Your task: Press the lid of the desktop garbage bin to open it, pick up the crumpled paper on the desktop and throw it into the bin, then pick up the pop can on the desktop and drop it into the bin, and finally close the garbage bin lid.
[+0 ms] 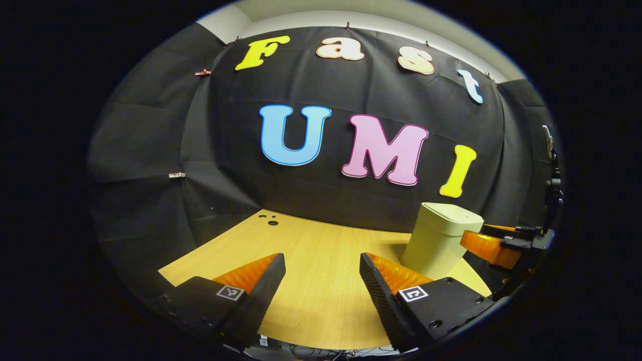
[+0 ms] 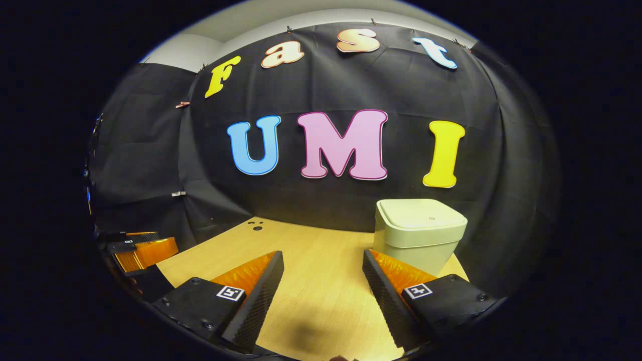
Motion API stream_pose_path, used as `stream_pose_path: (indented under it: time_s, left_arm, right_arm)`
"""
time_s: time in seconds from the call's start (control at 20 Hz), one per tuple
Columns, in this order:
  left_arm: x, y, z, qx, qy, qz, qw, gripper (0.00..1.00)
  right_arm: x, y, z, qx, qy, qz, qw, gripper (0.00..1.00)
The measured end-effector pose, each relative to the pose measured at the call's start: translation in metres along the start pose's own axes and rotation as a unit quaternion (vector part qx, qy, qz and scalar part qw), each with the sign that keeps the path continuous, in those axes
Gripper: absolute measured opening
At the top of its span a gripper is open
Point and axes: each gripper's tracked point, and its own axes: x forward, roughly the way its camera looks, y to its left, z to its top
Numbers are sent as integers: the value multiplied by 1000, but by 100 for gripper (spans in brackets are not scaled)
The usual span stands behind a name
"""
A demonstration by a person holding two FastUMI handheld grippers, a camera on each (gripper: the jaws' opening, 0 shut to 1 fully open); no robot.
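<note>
So the garbage bin (image 2: 420,233) is sitting toward the far right part of the bench (image 2: 321,281), close to the back edge by the black cloth wall, and its lid (image 2: 422,215) is lying flat and looking fully shut. No crumpled paper or pop can is turning up on the stretch of bench these cameras are covering, and with the lid down I can't see inside, so I honestly can't tell whether they're already binned or just lying out of frame. Going by that, this is either the very start, with the lid press coming first, or the very end with everything dropped in and the lid closed again; I'm leaning neither way. The right hand-held gripper (image 2: 323,281) is hovering over the bench with its fingers spread wide and nothing between them, the bin standing just past its right finger. The left hand-held gripper (image 1: 322,283) is doing the same thing further left, wide open and gripping nothing, and from its view the bin (image 1: 441,238) is standing off to the right with the other gripper right beside it.
</note>
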Motion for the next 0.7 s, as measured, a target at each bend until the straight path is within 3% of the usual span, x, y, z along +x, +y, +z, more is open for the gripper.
stream_pose_path:
  time_s: [0.3,0.7]
  left_arm:
    - [-12,9,-17,0,9,12,1000,96]
    - [-18,18,-14,16,8,5,1000,96]
  right_arm:
    - [-3,1,-13,-3,11,4,1000,99]
    - [-6,-4,-12,4,1,-18,1000,99]
